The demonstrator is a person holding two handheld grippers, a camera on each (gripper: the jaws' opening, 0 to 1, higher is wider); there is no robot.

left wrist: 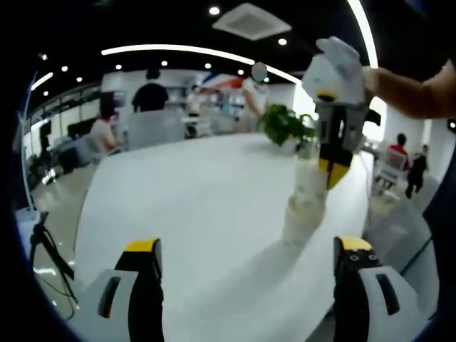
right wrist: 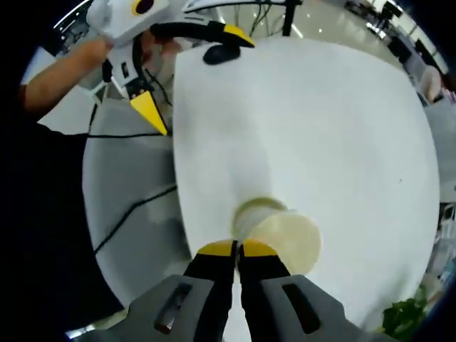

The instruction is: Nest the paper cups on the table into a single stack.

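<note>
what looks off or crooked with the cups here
The stack of paper cups leans a little instead of standing straight, its top cup not fully seated. The right tool is pinching that top cup's rim from above. Nothing looks spilled or damaged.

The table has a smooth, matt white top. On it, the cups are pale, matt paper. Each gripper looks like grey plastic with yellow-and-black jaw tips. Beyond the cups, the plant has glossy green leaves.
</note>
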